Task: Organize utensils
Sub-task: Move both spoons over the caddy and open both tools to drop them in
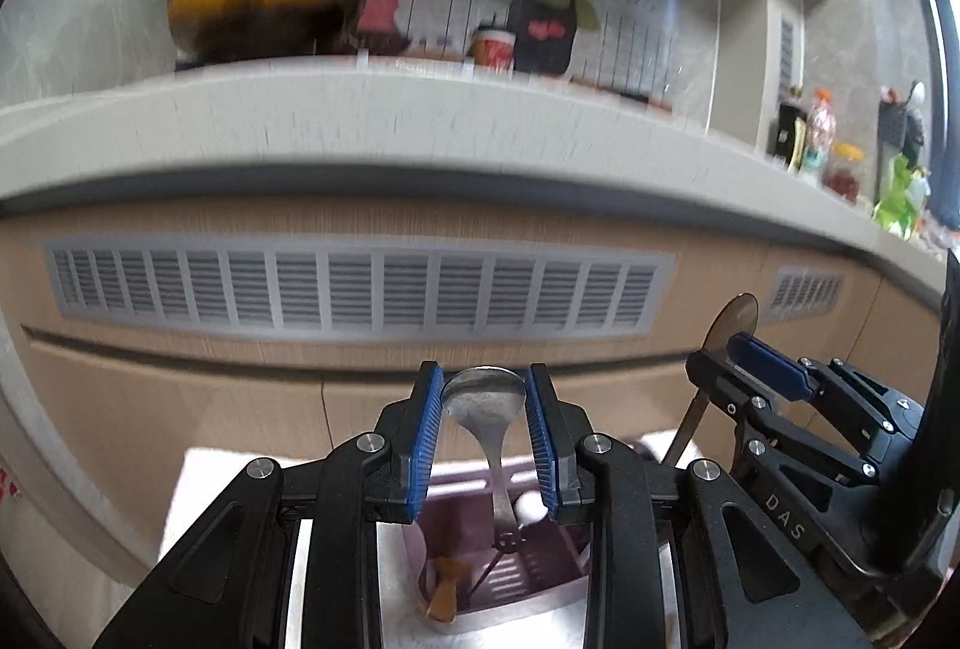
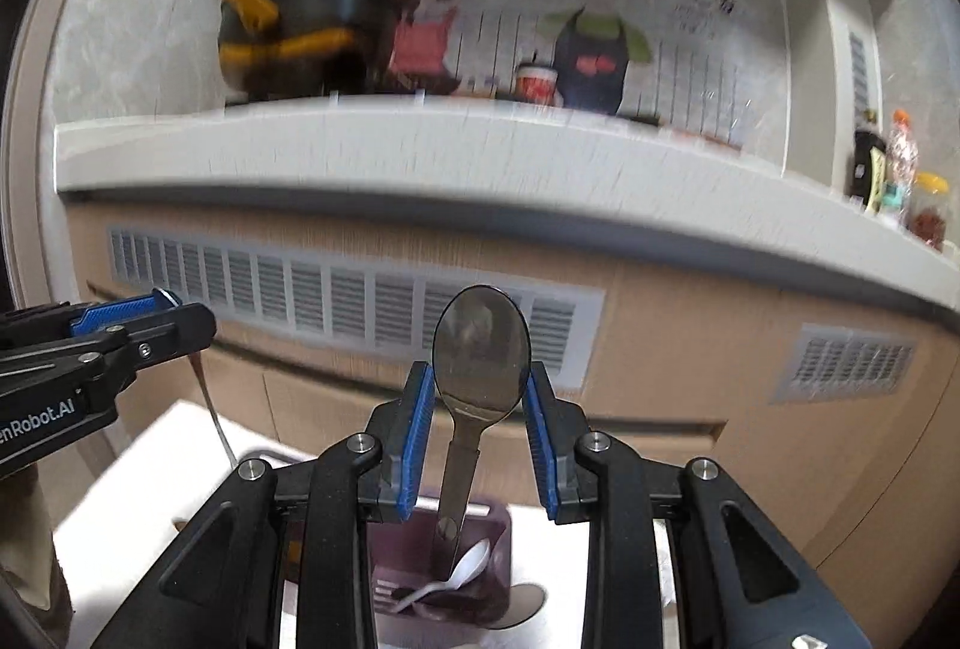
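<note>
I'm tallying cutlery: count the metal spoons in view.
2. First spoon is pinched in the left tool; second spoon in the right tool. More may hide in the purple holder; a dark shape beside it might be a third.

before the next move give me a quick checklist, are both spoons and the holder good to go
1. Left gripper around its metal spoon: ok.
2. Right gripper around the darker spoon: ok.
3. Jaws firmly clamped on the bowls: cannot tell.
4. Both handles point down at the purple holder: ok.
5. Space inside beside the white plastic spoon: cannot tell.
6. Grippers apart from each other: ok.
</note>
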Motion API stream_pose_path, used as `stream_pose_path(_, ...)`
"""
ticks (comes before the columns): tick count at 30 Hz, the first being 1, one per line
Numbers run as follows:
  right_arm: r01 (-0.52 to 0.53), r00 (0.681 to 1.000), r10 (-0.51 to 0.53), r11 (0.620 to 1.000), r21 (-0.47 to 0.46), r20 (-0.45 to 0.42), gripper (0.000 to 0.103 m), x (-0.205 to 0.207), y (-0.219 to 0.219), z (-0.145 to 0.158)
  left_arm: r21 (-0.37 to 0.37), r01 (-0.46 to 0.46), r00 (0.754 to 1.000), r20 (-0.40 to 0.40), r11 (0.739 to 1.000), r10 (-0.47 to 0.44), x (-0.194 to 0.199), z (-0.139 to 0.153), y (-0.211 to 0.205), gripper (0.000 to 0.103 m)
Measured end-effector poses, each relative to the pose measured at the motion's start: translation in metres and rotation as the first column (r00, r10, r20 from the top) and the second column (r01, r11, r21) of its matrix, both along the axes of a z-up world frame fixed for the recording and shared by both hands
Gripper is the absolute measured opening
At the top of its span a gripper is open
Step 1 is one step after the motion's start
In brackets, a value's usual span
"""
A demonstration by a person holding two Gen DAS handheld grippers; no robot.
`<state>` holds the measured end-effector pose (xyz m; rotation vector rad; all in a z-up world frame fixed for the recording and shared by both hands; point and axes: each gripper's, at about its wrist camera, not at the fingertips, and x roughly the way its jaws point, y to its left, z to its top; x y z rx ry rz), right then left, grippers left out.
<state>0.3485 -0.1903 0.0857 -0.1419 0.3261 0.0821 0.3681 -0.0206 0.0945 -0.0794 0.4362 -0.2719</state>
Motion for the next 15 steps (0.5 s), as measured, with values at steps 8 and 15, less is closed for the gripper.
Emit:
stream_pose_path(8, -0.030, 0.987, 0.033, 0.999, 0.025, -0.160, 0.048, 0.025, 0.001, -0.043, -0.032, 0.006, 0.991, -0.137, 0.999, -0.011, 0.023, -0.043, 0.003, 0.046)
stream_pose_path(15, -0.004, 0.994, 0.007, 1.000, 0.028, -0.106, 0.074, -0.009, -0.015, -0.031, -0.040, -0.030, 0.992, -0.120, 0.999, 0.025, -0.012, -0.030, 0.020, 0.054)
